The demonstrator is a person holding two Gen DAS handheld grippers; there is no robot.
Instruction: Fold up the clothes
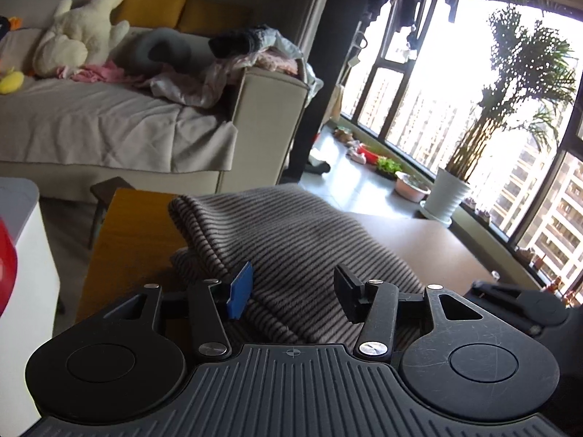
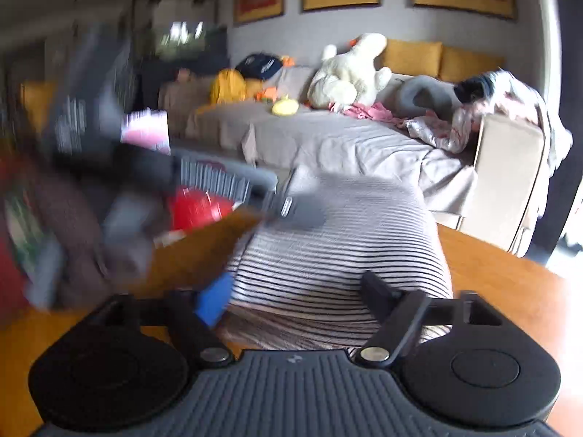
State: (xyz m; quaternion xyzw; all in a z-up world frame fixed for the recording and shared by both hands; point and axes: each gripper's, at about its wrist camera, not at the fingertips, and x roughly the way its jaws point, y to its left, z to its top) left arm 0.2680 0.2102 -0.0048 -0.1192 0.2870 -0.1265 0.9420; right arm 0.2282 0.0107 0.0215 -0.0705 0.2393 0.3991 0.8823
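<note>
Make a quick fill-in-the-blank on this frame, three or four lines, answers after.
1. The garment lying on the wooden table has a ____ pattern.
2. The big plush toy on the sofa is ____ in colour.
3. The potted plant stands beside the ____.
4. The cushions along the sofa back are ____.

Answers: striped; white; window; yellow

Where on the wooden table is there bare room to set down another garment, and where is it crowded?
Bare wooden table lies right of the folded grey striped garment, toward the window side. A narrower bare strip borders the garment's other edge in the left wrist view. That side is crowded in the right wrist view: a grey slatted basket with red contents, plus blurred clutter.
</note>
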